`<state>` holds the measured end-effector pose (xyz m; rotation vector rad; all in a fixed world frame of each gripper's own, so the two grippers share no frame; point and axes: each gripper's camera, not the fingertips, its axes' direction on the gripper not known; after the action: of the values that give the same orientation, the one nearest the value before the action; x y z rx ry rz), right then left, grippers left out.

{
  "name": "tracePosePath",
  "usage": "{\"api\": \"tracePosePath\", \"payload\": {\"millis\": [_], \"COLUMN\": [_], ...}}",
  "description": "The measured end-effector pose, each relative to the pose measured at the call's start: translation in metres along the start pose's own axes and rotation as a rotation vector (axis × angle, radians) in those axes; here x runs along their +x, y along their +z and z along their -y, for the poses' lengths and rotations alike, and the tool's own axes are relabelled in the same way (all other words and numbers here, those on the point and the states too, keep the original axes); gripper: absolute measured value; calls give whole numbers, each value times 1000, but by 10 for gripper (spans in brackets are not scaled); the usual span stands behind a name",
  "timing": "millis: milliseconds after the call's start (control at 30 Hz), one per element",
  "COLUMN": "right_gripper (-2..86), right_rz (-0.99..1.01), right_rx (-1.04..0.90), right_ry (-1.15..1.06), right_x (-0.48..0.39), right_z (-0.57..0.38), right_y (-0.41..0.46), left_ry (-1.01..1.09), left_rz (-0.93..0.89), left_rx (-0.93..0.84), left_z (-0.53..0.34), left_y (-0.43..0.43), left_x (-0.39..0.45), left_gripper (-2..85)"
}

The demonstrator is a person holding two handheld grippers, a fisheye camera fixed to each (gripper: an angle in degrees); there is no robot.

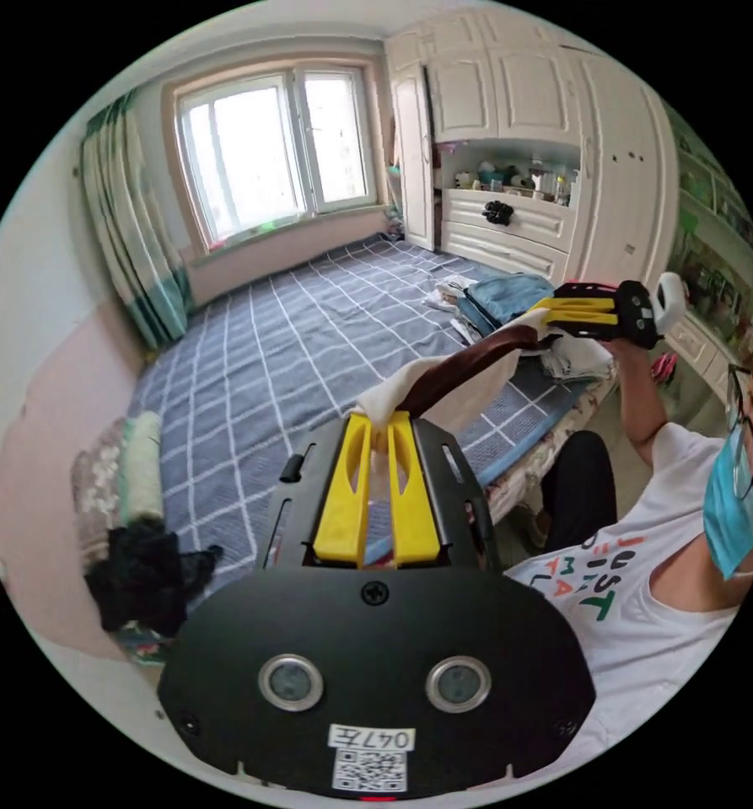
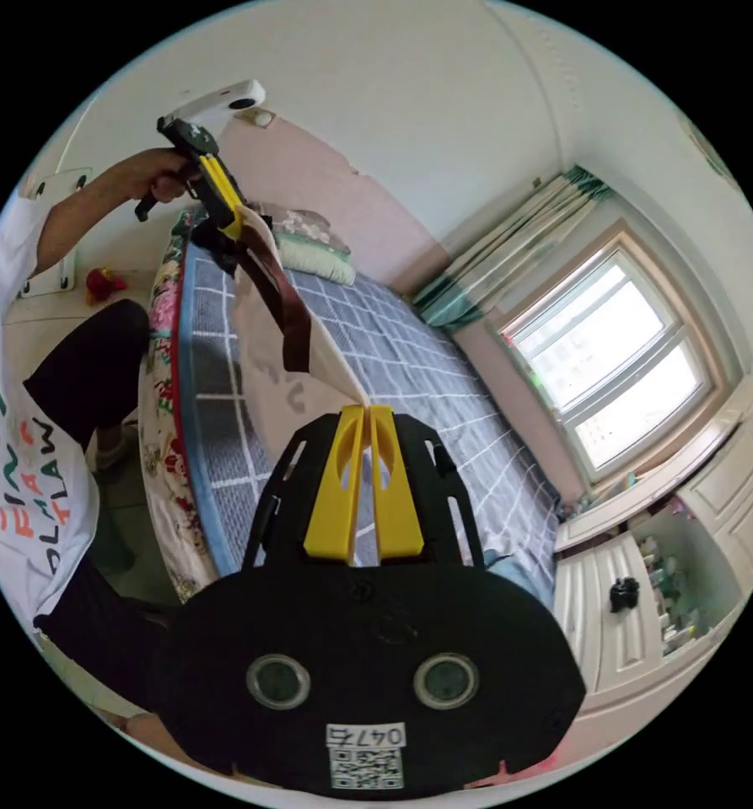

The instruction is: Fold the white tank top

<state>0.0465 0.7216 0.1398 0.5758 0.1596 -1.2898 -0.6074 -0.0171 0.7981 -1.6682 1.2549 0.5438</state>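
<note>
Pinching white tank top (image 1: 477, 396), seemingly brown-trimmed: left hand-held gripper (image 1: 379, 421), right hand-held gripper (image 2: 366, 410).

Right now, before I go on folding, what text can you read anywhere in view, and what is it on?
"JUST": top line of the print on the person's T-shirt; the lines below it are creased and unreadable.
Sticker on the left gripper: a label with a square code, not read off.
Sticker on the right gripper: likewise.
White tank top: faint marks, too blurred.
</note>
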Motion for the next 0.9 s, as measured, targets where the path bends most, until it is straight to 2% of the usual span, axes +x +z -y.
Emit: {"api": "tracePosePath", "payload": {"millis": [100, 200, 333, 433, 533, 700, 833, 900], "right_gripper": [-2, -1, -1, -2, -2, -1, 0, 3], "right_rz": [-48, -51, -39, -116, -147, 18, 114, 129], "right_rx": [-25, -166, -336, -409, -392, -436, -600, -695], "right_ry": [-29, -32, -6, 30, 51, -31, -127, -144], "right_x": [19, 42, 68, 89, 99, 60, -7, -30], "right_z": [27, 45, 49, 48, 44, 15, -30, -57], "right_y": [-25, -7, 62, 90, 79, 73, 102, 123], "left_ry": [65, 43, -15, -62, 39, 255, 394, 408], "left_rz": [38, -67, -157, -240, -275, -308, -409, -358], "left_rx": [-13, -62, -203, -197, -241, -496, -714, -758], "left_z": [38, 76, 127, 162, 187, 179, 140, 119], "left_y": [-26, -15, 62, 95, 101, 144, 215, 240], "left_x": [-3, -25, -64, -81, -69, -28, 12, 18], "left_gripper": [12, 13, 14, 17, 21, 43, 90, 94]}}
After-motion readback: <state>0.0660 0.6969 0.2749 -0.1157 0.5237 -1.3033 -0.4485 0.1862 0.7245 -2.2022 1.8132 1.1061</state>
